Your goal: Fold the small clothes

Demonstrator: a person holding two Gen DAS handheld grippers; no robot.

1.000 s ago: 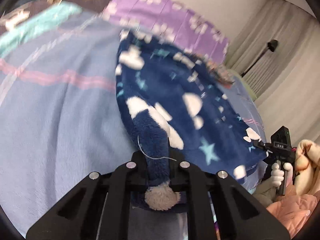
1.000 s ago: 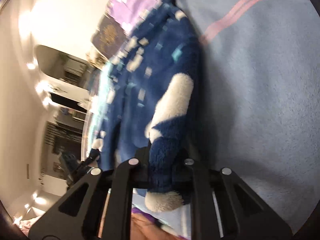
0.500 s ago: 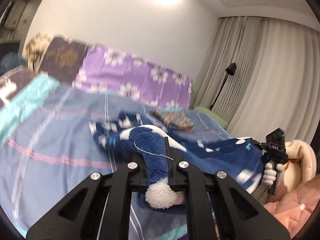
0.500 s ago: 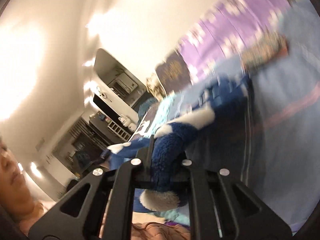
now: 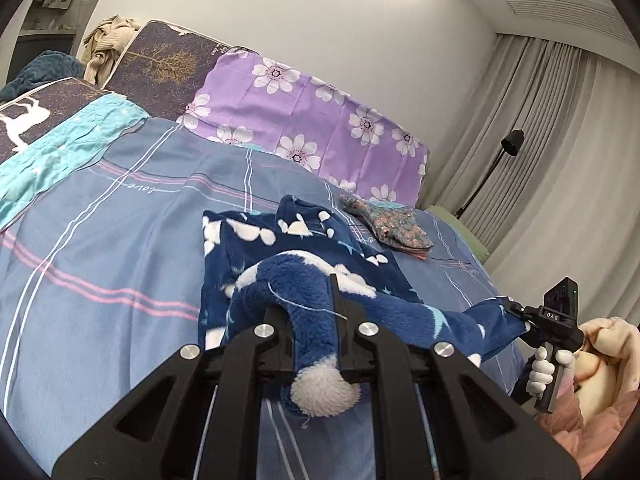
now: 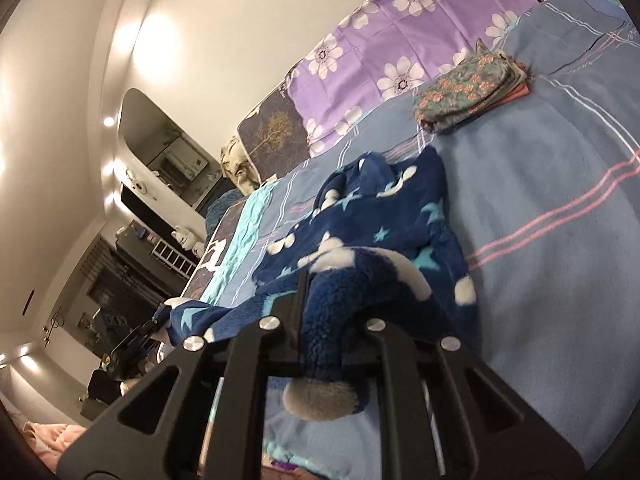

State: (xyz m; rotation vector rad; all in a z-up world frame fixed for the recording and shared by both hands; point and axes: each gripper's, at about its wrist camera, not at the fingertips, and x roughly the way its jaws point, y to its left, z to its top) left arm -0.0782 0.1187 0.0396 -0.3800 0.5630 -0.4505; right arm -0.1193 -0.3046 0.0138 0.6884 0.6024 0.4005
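Bed (image 5: 100, 240) fills most of both views, covered by a blue-grey sheet with pink and white stripes. Purple flowered pillow (image 5: 304, 120) lies along the far edge, upper centre of the left wrist view; dark tree-print pillow (image 5: 168, 64) just left of it. Pleated curtains (image 5: 560, 160) occupy the right side of that view.

Navy fleece garment (image 5: 304, 248), star and cloud print, sits at centre frame in both views. Far part lies rumpled on the sheet; near edge is lifted and stretched between the two grippers.

Small folded floral cloth (image 5: 388, 228) rests on the sheet just beyond the garment, upper right of it, apart from it.

Left gripper (image 5: 320, 332): fingers clamped on a bunched fleece edge, a white fluffy tuft hanging out below them at lower centre.

Right gripper (image 6: 324, 332): fingers likewise clamped on a bunched fleece edge, pale tuft below. The same gripper shows at the right edge of the left wrist view, held in a white-gloved hand (image 5: 546, 368), with the garment's corner drawn taut to its tip.
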